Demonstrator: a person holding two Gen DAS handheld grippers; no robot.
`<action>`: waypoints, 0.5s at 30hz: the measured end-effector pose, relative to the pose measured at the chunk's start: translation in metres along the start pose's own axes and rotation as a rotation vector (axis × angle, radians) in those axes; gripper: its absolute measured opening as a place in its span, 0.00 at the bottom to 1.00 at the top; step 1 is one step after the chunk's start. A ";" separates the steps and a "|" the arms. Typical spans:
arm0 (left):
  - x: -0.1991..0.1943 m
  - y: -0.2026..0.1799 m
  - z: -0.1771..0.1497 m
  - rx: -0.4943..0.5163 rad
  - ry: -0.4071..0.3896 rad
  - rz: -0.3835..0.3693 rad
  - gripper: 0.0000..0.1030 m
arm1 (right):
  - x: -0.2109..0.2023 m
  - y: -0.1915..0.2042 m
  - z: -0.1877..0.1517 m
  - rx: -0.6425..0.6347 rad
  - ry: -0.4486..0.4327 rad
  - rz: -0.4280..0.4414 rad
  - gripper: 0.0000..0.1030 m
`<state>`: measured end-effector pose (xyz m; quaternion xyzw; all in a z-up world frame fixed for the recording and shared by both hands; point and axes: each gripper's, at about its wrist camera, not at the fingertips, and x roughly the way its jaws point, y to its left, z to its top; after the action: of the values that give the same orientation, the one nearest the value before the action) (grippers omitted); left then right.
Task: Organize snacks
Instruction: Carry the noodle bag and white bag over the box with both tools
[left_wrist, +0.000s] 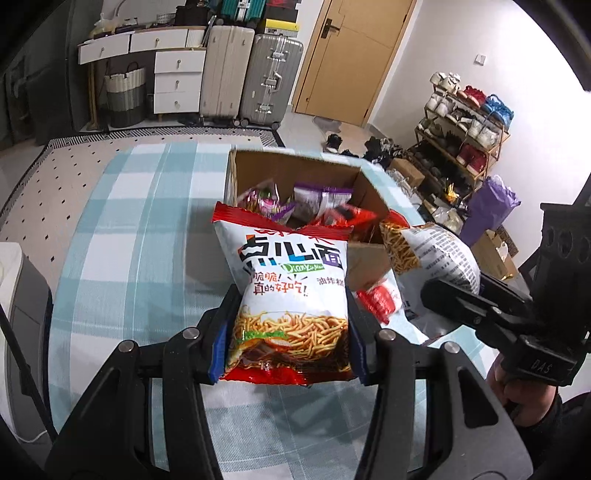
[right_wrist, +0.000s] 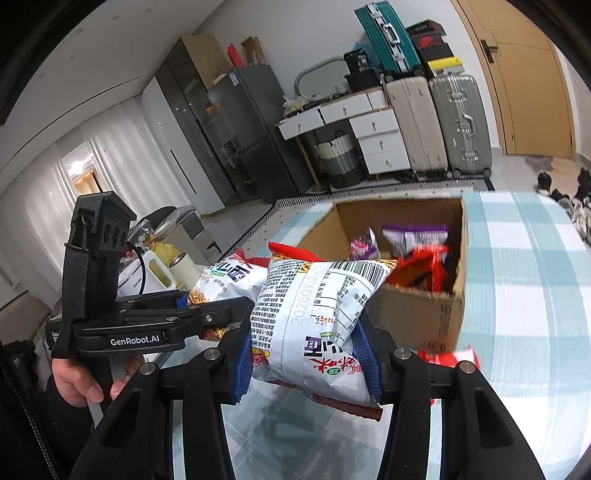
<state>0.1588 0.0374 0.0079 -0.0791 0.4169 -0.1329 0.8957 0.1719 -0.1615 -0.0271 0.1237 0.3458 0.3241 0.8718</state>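
1. Between our left gripper (left_wrist: 288, 328) fingers we clamp a noodle snack bag (left_wrist: 291, 299), its printed front up; the blue pads (left_wrist: 218, 343) press on both its sides.
2. Beyond those fingertips we see the open cardboard box (left_wrist: 255, 166) on the checked tablecloth (left_wrist: 140, 229), with purple and red snack packets (left_wrist: 321, 197) inside.
3. Right of the box, our right gripper (right_wrist: 306, 356) squeezes a second noodle bag (right_wrist: 317, 314), its barcode side up, between its blue pads (right_wrist: 242, 365).
4. Past the right fingertips, the box stands just beyond that bag.
5. Under the right fingers, a red packet (right_wrist: 448, 356) lies on the cloth beside the box.
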 end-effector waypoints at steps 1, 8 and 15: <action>-0.001 0.000 0.003 -0.001 -0.005 -0.001 0.46 | -0.002 0.001 0.003 -0.004 -0.007 0.003 0.47; -0.013 -0.006 0.031 0.018 -0.040 -0.001 0.46 | -0.008 0.005 0.028 -0.026 -0.032 0.003 0.47; -0.013 -0.019 0.060 0.043 -0.053 -0.005 0.46 | -0.010 0.003 0.057 -0.044 -0.049 -0.013 0.47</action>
<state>0.1940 0.0254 0.0601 -0.0642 0.3898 -0.1422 0.9076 0.2034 -0.1652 0.0209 0.1099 0.3181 0.3228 0.8846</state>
